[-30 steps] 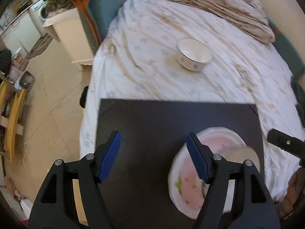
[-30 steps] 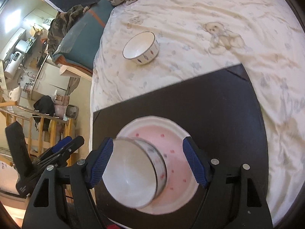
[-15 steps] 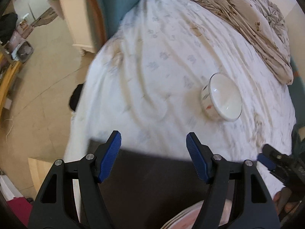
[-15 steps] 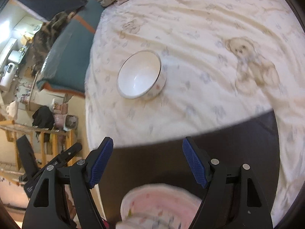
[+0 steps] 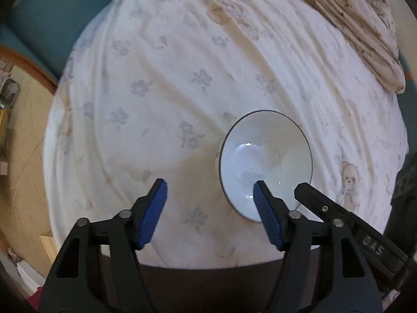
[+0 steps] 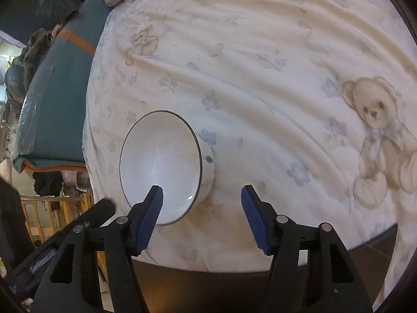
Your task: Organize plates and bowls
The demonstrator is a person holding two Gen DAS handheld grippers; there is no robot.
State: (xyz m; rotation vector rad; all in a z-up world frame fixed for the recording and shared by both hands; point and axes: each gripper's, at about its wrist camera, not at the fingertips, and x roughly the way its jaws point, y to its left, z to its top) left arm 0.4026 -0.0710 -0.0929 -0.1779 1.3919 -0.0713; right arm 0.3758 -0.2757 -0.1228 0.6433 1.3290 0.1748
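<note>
A white bowl (image 5: 265, 164) with a dark rim and small blue flowers on its side rests on the bedsheet; it also shows in the right wrist view (image 6: 161, 164). My left gripper (image 5: 209, 203) is open and empty, its right fingertip over the bowl's near rim. My right gripper (image 6: 202, 203) is open and empty, its left fingertip over the bowl's near rim. The right gripper's finger (image 5: 338, 216) shows at the right of the left wrist view. The pink plate is out of view.
A black board (image 5: 208, 281) lies on the bed just below both grippers (image 6: 221, 287). A crumpled beige blanket (image 5: 359, 26) lies at the bed's far side. A teal cushion (image 6: 54, 88) sits beside the bed. The bed edge and floor (image 5: 20, 135) are to the left.
Both grippers have moved forward off the board and plate toward the bowl on the sheet. The bowl the right gripper held a second ago is no longer between its fingers.
</note>
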